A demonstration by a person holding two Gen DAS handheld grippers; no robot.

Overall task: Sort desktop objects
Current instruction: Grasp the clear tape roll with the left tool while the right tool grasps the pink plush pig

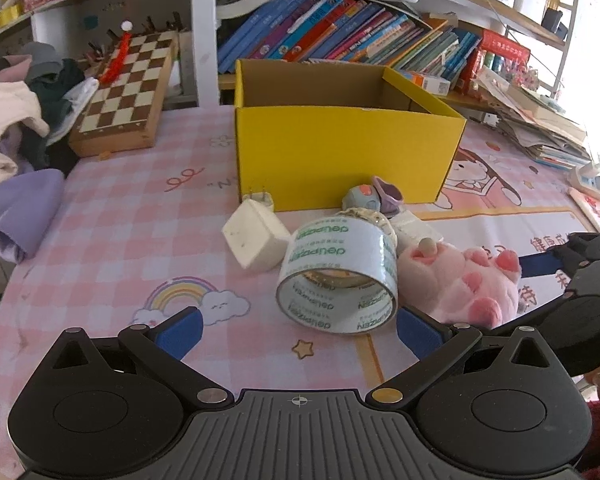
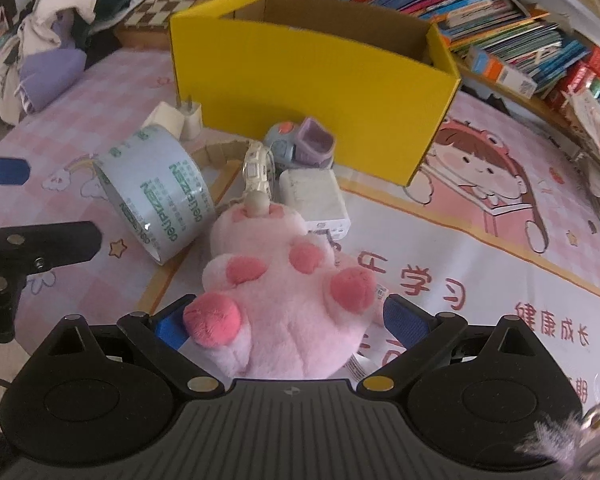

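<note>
A yellow cardboard box (image 1: 340,148) stands open on the pink tablecloth; it also shows in the right wrist view (image 2: 312,88). In front of it lie a tape roll (image 1: 338,276) (image 2: 160,192), a white charger (image 1: 254,236), a second white adapter (image 2: 316,200), a small grey-purple toy (image 1: 376,198) (image 2: 300,144) and a pink plush paw (image 1: 464,284) (image 2: 284,300). My left gripper (image 1: 298,332) is open just before the tape roll. My right gripper (image 2: 288,328) is open with its jaws on either side of the plush paw.
A chessboard box (image 1: 128,88) and a heap of clothes (image 1: 16,120) lie at the far left. Book shelves (image 1: 340,32) run behind the box. Stacked papers (image 1: 540,120) sit at the right.
</note>
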